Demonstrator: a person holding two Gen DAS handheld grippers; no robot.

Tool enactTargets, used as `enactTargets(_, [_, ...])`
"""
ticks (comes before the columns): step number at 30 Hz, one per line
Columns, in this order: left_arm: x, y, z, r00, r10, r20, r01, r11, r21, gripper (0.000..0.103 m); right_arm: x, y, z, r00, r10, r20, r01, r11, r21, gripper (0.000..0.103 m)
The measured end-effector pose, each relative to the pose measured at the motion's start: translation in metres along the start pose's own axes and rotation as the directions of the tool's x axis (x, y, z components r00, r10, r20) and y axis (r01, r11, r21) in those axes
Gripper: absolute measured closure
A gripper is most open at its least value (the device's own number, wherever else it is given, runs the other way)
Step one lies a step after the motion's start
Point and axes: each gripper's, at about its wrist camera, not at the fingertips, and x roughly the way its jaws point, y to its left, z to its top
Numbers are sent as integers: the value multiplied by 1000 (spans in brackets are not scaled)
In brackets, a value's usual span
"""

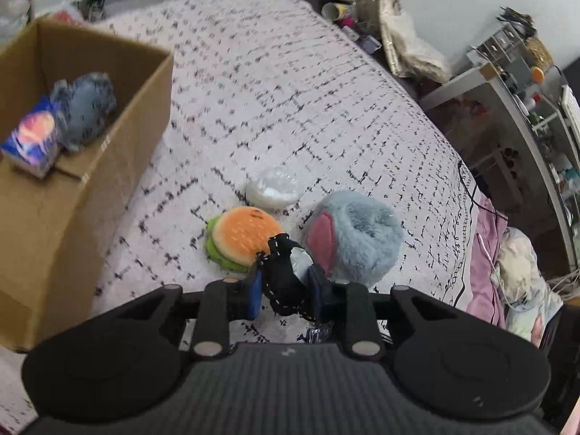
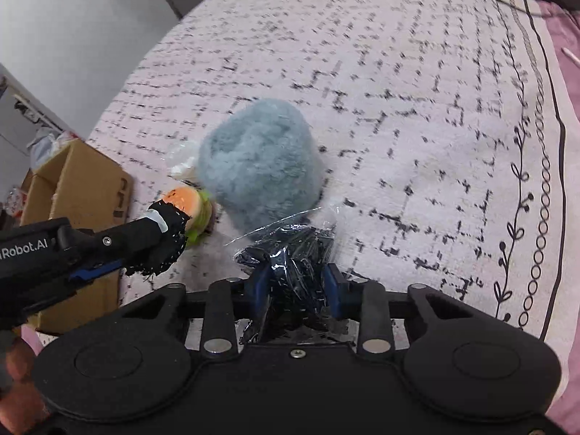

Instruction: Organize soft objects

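So far my box [image 1: 72, 166] holds two items; left gripper [image 1: 284, 282] is clamped on a black cloth [image 1: 281, 272], right gripper [image 2: 298, 286] on a bagged bundle [image 2: 290, 257]. Burger [image 1: 241, 237], blue plush [image 1: 357, 233] and white pouch [image 1: 272, 190] remain on the bed [image 1: 290, 90].

A woven cotton-like bedspread [image 1: 290, 108], matt and printed with broken black lines, carries a shaggy blue plush toy [image 2: 259, 166] with a smooth pink felt patch, a short-pile fabric burger [image 1: 241, 239] and a cloudy, glossy plastic pouch [image 1: 272, 190]. Plain brown corrugated cardboard forms the box [image 1: 108, 166], its faces dull and unprinted. Crinkled, shiny clear film wraps a black bundle [image 2: 290, 257] between matt black plastic gripper fingers [image 2: 259, 290] with blue pads.
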Motion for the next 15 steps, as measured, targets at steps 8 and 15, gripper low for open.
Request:
enactTargets(8, [-41,-2,4,997,3,71,-8,998,70,78,-32,4,-3,991,75,113,-75,997,-4,74])
enactTargets(15, [-80,0,8,991,30,130,-45,992,115,78,-52,19,-4,970,147,194,-141,989,-44,75])
